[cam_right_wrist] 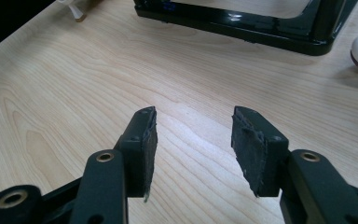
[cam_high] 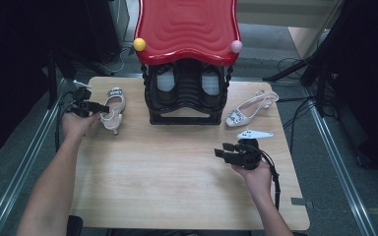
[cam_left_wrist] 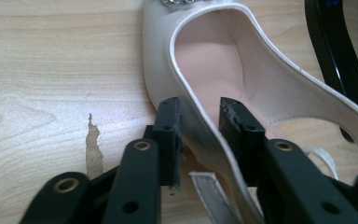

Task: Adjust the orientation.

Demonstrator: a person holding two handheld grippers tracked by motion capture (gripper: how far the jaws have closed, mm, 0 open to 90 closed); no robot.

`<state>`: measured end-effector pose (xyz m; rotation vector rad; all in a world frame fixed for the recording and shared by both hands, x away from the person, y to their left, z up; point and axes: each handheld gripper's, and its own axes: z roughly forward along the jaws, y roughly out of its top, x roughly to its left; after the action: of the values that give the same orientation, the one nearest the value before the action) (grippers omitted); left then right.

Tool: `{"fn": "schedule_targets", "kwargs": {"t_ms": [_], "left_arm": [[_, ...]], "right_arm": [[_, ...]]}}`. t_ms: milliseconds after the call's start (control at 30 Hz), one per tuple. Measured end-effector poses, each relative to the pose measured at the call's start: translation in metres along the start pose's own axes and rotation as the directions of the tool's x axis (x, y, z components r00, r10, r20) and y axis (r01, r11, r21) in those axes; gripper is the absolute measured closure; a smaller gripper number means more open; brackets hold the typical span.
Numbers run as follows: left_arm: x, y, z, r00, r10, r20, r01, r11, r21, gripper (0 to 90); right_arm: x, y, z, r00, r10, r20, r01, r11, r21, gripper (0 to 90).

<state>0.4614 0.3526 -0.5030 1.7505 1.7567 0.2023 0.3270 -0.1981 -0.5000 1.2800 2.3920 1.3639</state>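
Observation:
A cream slingback heel with a jewelled toe (cam_high: 114, 109) lies at the table's left, beside the black shoe rack (cam_high: 187, 105). My left gripper (cam_high: 101, 107) is shut on its side wall. In the left gripper view one pad sits inside the cream heel (cam_left_wrist: 214, 60) and one outside, so my left gripper (cam_left_wrist: 198, 109) pinches the rim, and a loose strap hangs below. The matching heel (cam_high: 250, 110) lies right of the rack. My right gripper (cam_high: 220, 150) hovers open over bare wood in front of it. In the right gripper view, my right gripper (cam_right_wrist: 193, 121) holds nothing.
The rack has a wavy red top (cam_high: 187, 27) with a yellow ball (cam_high: 139, 44) and a pink ball (cam_high: 236, 46) at its corners, and a dark pair of shoes (cam_high: 166, 81) inside. The wooden table (cam_high: 177, 182) is bare in front. Cables run along the floor on both sides.

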Motion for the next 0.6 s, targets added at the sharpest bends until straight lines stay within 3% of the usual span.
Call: {"fn": "schedule_targets", "kwargs": {"t_ms": [133,300,433,600], "left_arm": [[0.0002,-0.0004,0.0002,0.9993,-0.012,-0.036,0.012,0.9999,-0.005,82.1],[-0.0011,-0.0002,-0.0009,0.9976,-0.04,-0.056,0.04,0.9992,0.001,86.9],[-0.0025,-0.0015,-0.003,0.9977,-0.065,-0.022,0.064,0.9979,-0.008,87.5],[-0.0046,-0.0042,-0.0076,0.998,-0.061,0.016,0.061,0.9982,0.003,87.7]], "right_arm": [[-0.0013,-0.0017,-0.0011,1.0,0.005,0.008,-0.005,1.0,-0.002,51.9],[-0.0023,-0.002,-0.0017,0.9999,0.009,0.009,-0.009,1.0,-0.001,51.8],[-0.0032,-0.0019,-0.0012,0.9999,0.013,0.006,-0.013,1.0,-0.002,51.8],[-0.0042,-0.0011,-0.0008,0.9999,0.011,0.006,-0.011,1.0,-0.008,51.7]]}}
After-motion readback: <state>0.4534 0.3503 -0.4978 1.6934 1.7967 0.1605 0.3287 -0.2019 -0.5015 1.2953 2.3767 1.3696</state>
